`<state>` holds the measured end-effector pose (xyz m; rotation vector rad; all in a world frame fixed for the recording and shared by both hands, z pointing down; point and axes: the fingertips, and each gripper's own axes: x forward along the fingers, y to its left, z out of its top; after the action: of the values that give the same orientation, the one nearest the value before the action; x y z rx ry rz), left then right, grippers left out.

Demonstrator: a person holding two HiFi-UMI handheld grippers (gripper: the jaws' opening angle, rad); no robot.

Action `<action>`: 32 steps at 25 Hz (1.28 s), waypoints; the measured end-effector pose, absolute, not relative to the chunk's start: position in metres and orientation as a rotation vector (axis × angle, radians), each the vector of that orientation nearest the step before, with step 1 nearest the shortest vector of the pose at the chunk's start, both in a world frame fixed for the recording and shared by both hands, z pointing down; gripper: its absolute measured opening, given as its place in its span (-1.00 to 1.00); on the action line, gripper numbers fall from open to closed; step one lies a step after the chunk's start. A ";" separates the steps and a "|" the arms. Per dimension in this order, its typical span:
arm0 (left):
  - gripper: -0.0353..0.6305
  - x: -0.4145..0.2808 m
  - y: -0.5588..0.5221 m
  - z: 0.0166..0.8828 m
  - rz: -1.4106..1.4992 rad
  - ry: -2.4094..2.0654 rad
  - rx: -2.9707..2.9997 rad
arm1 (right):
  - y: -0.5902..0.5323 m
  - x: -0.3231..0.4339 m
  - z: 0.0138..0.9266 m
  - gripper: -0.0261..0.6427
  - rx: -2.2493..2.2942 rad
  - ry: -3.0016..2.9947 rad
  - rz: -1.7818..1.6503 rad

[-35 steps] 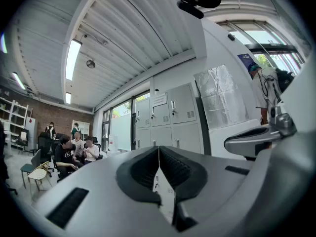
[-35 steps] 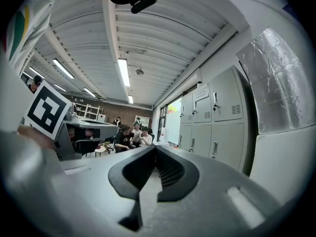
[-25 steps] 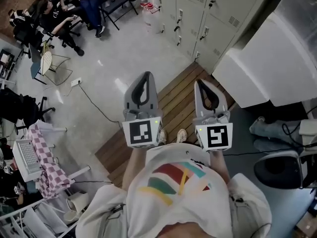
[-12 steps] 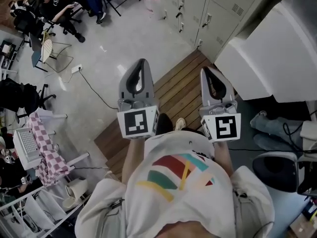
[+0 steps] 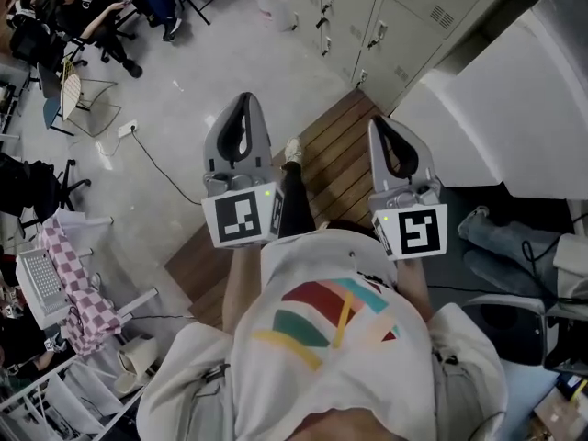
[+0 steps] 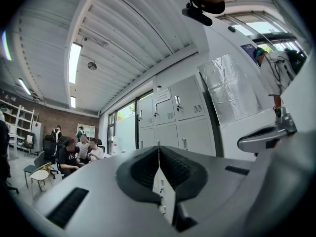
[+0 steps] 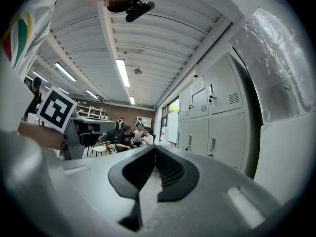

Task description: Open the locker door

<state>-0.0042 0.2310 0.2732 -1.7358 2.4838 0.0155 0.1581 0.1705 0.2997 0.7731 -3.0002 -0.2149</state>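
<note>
A bank of grey lockers (image 5: 367, 16) with small handles stands some way ahead, across the top of the head view, and its doors look closed. I see the same lockers (image 6: 185, 105) in the left gripper view and the lockers (image 7: 217, 117) in the right gripper view. My left gripper (image 5: 243, 97) is held in the air in front of the person's chest, shut and empty. My right gripper (image 5: 378, 120) hangs beside it, likewise shut with nothing in it. Both point toward the lockers but are well short of them. The left gripper (image 6: 158, 147) and the right gripper (image 7: 155, 147) each show their jaws pressed together.
A wooden plank platform (image 5: 322, 168) lies on the floor before the lockers, and the person's foot (image 5: 292, 150) is over it. A large white wrapped block (image 5: 514, 108) stands at the right. Seated people (image 5: 92, 16), chairs and a floor cable (image 5: 156, 168) are at the left.
The person has stepped forward toward the lockers, with a foot now out over the planks. Both grippers have moved up in the head view, the left one more. Their jaws stay shut.
</note>
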 end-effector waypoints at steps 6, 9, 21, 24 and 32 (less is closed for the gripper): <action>-0.85 -0.062 0.158 0.321 0.063 2.417 -1.802 | 0.106 0.101 0.347 -0.91 0.863 -2.973 -0.273; -0.84 -0.105 0.111 0.331 0.091 2.355 -1.804 | 0.060 0.051 0.364 -0.90 0.889 -2.976 -0.286; -0.84 -0.237 -0.030 0.325 0.114 2.297 -1.944 | -0.062 -0.109 0.339 -0.90 0.947 -2.983 -0.343; -0.85 -0.244 -0.052 0.328 0.116 2.306 -1.979 | -0.077 -0.114 0.339 -0.90 0.993 -2.977 -0.315; -0.85 -0.241 -0.106 0.314 0.177 2.311 -2.041 | -0.126 -0.115 0.340 -0.90 1.048 -2.939 -0.247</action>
<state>-0.2415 -0.1060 0.3143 -2.0405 2.3108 0.1774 -0.1147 -0.1258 0.3400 1.0476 -2.9386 -0.2473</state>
